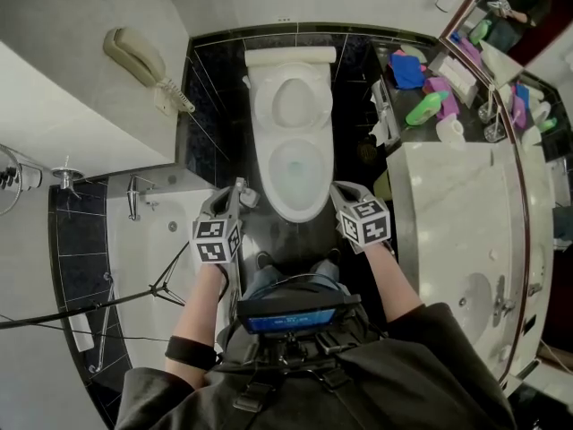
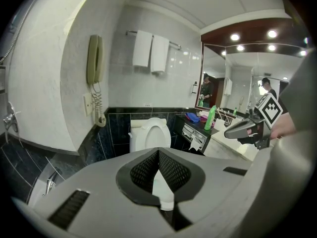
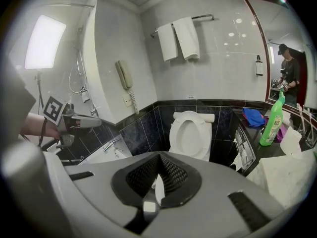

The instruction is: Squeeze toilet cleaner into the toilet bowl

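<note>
Toilet cleaner bottle: a green plastic bottle (image 3: 272, 114) with a slim neck. It stands upright on the dark counter (image 1: 394, 97) beside the toilet, ahead and to the right of both sets of fingertips and well apart from them. Neither gripper touches it.

Handling, as a judgement: probably light to moderate in weight. The plastic walls look smooth, so they may be slippery, and should give when pressed. Too hard a clamp while carrying it could push liquid out early. Whether the cap is on or off is too small to tell.

Where to hold, as a judgement: across the wide middle of the body, jaws on its flatter faces and below the neck. That leaves the nozzle free to tip toward the water.

Toilet bowl: a white bowl (image 1: 295, 164) with the lid raised, straight ahead of the fingertips and between the two grippers.

Right gripper: the right gripper (image 1: 345, 192) hangs just right of the bowl's front rim. Its jaws are closed together with nothing between them. It is the nearer gripper to the bottle.

Left gripper: the left gripper (image 1: 240, 192) hangs just left of the rim, also closed and empty.

Beyond the bottle: a blue cloth (image 1: 407, 70) lies behind it on the counter. A pale stone vanity top (image 1: 448, 204) lies to the right of the right fingertips.

Far left of the fingers: a wall telephone (image 1: 134, 56) and a bathtub edge (image 1: 148, 240).
</note>
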{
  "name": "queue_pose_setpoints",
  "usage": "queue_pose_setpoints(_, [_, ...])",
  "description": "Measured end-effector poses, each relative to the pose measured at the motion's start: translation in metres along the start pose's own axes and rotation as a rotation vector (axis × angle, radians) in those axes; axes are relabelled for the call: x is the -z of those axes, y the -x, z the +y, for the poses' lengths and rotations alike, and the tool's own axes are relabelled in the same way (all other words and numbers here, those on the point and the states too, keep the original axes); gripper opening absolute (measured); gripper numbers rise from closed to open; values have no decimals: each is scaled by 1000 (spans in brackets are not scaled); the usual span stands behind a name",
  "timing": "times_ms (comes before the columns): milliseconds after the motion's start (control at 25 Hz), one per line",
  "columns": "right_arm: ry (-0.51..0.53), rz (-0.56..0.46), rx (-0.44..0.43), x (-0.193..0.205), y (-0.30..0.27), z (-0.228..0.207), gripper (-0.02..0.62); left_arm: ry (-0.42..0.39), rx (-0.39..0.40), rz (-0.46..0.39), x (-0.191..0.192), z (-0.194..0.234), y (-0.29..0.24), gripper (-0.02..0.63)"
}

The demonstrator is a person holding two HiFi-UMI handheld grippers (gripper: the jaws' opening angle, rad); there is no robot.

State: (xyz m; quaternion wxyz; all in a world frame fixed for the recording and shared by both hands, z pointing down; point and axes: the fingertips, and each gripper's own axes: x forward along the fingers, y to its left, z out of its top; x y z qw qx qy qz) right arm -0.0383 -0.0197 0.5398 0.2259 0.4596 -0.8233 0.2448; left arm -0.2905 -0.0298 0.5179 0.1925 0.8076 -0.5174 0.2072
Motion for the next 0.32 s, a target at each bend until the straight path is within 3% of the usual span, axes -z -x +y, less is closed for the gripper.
queue_pose_setpoints(320, [0, -4, -4, -7, 1, 7, 5, -5, -2, -20, -2, 6, 4, 5])
